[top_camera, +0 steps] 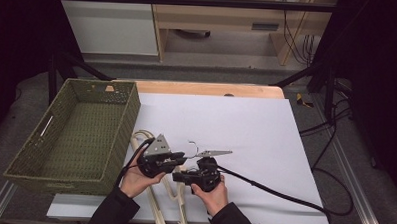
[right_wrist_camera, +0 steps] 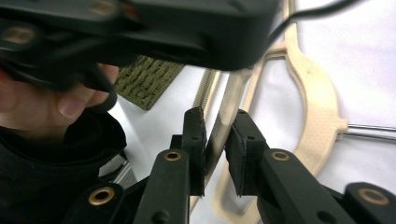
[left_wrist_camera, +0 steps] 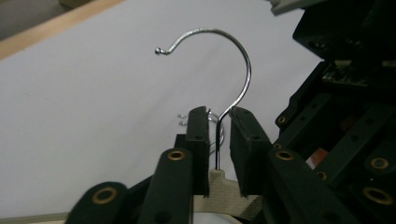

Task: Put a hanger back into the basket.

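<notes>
Cream wooden hangers (top_camera: 156, 200) with chrome wire hooks (left_wrist_camera: 224, 70) lie flat on the white sheet at about six o'clock, just right of the green basket, one hook curling toward twelve o'clock

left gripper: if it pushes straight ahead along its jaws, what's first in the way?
The hanger: its metal hook already stands between the left gripper jaws, which look not quite closed on it. Beyond that, just the white sheet; depth unclear.
</notes>
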`<control>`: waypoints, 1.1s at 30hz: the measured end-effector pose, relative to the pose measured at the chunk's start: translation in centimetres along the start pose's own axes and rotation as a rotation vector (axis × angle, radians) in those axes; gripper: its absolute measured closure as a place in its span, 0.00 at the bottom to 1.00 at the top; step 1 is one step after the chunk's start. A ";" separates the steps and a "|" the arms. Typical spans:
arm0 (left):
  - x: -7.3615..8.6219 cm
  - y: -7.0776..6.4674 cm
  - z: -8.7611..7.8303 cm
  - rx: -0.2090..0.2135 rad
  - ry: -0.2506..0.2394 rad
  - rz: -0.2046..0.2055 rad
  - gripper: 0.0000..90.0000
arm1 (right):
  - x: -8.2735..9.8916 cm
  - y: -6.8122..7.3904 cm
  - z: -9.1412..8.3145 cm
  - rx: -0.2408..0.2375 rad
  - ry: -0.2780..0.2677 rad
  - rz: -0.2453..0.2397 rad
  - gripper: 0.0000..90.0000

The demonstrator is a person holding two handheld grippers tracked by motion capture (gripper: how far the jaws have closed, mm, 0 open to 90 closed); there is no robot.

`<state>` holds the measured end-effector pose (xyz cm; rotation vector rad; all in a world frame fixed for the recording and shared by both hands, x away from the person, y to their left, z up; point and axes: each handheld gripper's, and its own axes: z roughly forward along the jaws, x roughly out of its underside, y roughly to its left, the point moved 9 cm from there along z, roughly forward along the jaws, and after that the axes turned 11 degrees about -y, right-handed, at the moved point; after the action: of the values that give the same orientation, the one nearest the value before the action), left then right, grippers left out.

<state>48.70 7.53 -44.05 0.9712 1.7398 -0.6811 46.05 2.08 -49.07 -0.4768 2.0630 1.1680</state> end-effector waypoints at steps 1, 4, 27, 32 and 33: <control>-0.4 0.0 -0.4 -0.003 -0.018 -0.008 0.77 | -0.1 0.1 -0.1 0.000 0.001 0.005 0.88; -1.4 0.2 -1.5 -0.013 -0.055 -0.008 0.66 | -0.3 0.3 -0.5 0.006 0.007 0.017 0.89; -2.2 0.0 -5.3 0.008 -0.071 -0.030 0.16 | -3.2 0.9 -8.1 -0.069 0.086 -0.249 0.96; -0.7 -1.6 -3.5 0.092 0.023 -0.005 0.21 | -2.9 1.2 -8.8 -0.133 0.106 -0.296 0.96; -0.5 -1.9 -3.3 0.105 0.036 0.004 0.25 | -2.8 1.3 -8.9 -0.153 0.113 -0.317 0.96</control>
<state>45.59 8.99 -42.38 1.0645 1.7474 -0.7632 43.61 -4.84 -43.19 -0.9260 1.9093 1.1301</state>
